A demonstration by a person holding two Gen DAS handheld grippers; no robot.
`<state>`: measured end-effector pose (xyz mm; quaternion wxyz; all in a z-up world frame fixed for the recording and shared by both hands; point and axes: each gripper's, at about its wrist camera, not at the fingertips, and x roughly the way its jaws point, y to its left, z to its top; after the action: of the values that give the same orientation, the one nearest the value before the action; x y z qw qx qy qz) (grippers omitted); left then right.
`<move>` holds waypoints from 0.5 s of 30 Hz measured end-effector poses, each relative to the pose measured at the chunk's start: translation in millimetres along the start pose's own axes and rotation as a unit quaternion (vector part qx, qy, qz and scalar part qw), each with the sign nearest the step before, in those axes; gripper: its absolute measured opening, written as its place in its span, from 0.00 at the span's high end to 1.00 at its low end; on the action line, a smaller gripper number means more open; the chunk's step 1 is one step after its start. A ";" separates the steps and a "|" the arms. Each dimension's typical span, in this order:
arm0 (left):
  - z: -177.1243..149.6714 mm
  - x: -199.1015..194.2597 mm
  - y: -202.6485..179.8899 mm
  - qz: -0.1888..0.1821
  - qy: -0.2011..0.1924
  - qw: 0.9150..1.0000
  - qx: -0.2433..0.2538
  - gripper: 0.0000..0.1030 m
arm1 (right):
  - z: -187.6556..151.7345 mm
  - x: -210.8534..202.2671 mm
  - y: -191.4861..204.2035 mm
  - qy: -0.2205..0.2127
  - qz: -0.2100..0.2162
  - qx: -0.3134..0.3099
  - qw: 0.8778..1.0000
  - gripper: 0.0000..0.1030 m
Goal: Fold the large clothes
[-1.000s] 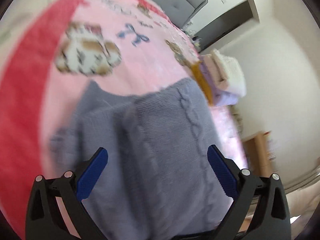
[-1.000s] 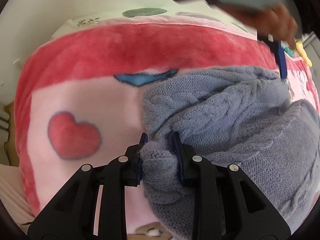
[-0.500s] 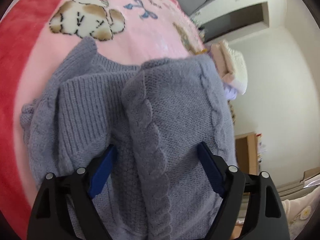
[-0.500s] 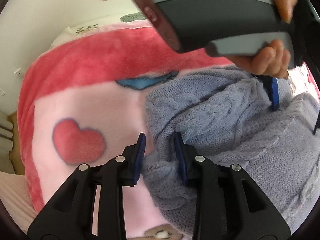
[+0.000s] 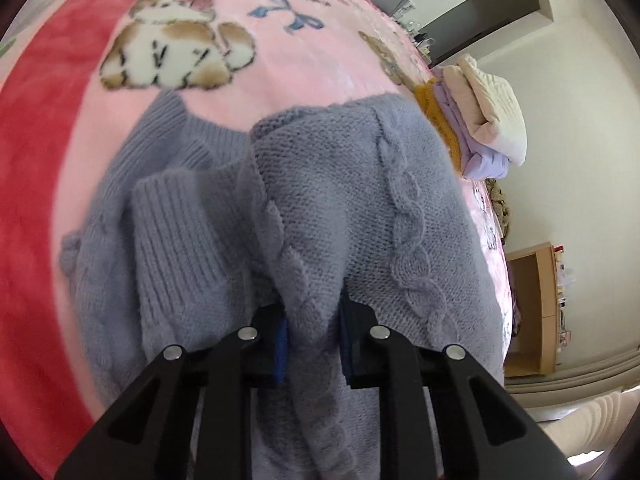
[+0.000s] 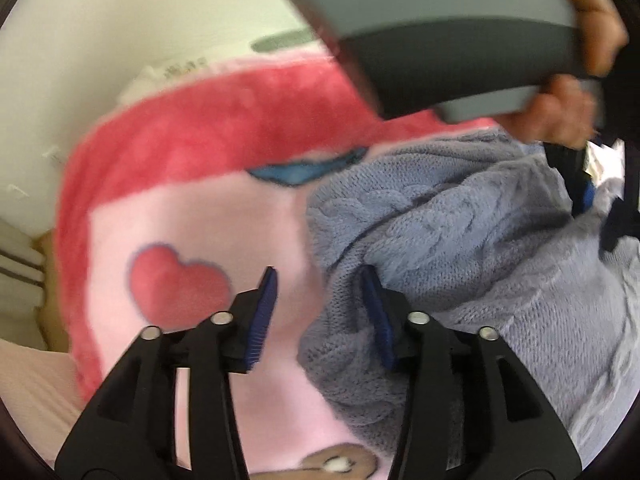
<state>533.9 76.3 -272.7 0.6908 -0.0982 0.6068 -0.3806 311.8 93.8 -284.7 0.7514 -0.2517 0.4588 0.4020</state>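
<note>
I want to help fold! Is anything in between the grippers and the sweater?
Nothing visible. The left hand-held gripper already pinches the sweater; the right hand-held gripper is open, its edge lying between the fingers.

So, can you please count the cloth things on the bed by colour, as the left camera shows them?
Grey-blue: 1, the knitted sweater
Pink and red: 1, the blanket
Mustard: 1, a folded garment
Lilac: 1, a folded garment
Cream: 1, a quilted garment
Total: 5

Soft, even daylight fills both fisheye views, edges bending strongly, with motion blur smearing the right wrist view.
</note>
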 end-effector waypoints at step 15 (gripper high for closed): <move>-5.3 -11.4 7.9 0.044 -0.010 0.999 0.021 0.67 | -74.8 -90.4 -100.0 -0.017 -0.085 0.178 0.980 0.53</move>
<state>532.6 90.9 -270.1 0.7150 -0.0608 0.5956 -0.3610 335.7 -50.9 -237.0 0.8232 -0.1456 0.4873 0.2524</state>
